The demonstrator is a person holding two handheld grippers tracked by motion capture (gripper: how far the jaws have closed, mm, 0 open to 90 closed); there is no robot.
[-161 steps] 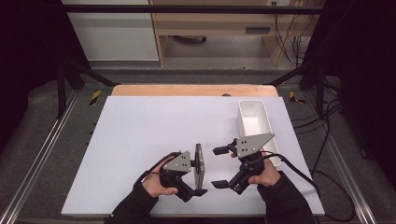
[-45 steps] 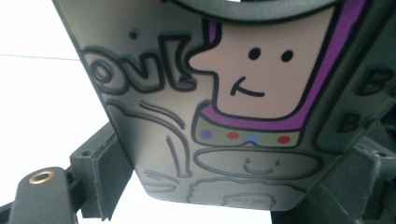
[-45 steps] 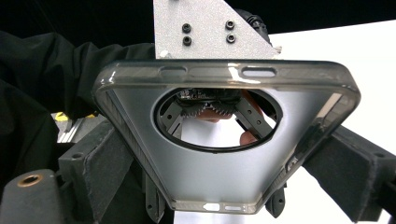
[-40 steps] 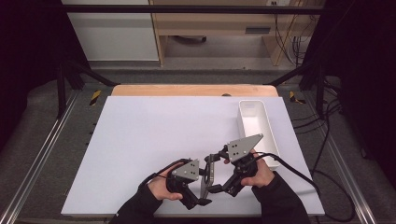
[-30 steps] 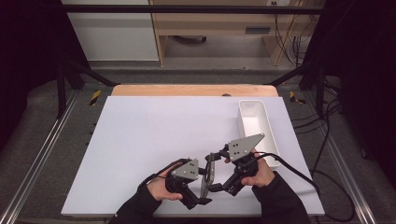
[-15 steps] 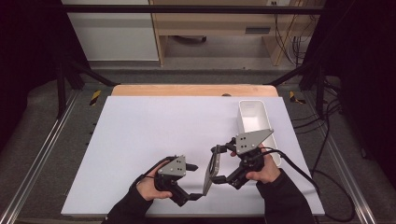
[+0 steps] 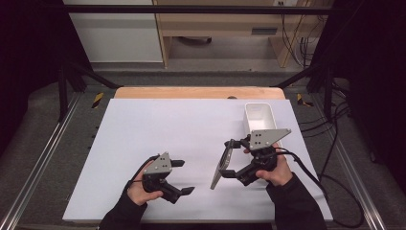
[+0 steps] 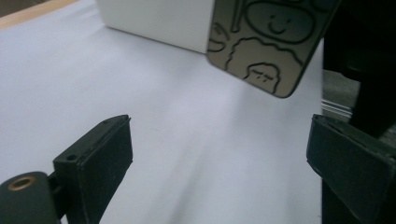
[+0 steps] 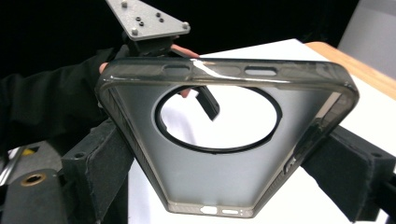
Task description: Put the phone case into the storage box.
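Note:
A translucent grey phone case [image 7: 221, 166] with a round camera cut-out stands on edge above the white table sheet [image 7: 158, 129], clamped by its two long sides in my right gripper [image 7: 229, 158]. In the right gripper view the case [image 9: 210, 186] faces me with its inside, between both pads. In the left gripper view its back [image 8: 271, 42], with cartoon line drawings, hangs a little ahead. My left gripper [image 7: 184, 177] stands open to the left of the case, apart from it, with nothing between its jaws [image 8: 219, 158].
An empty white rectangular bin [image 7: 260, 120] sits at the back right of the sheet, just behind the right gripper. A wooden strip [image 7: 198, 92] runs along the table's far edge. Cables trail off to the right.
A second ago both grippers were together at the case. The left gripper has let go, opened and drawn back to the left. The right gripper has carried the case slightly right.

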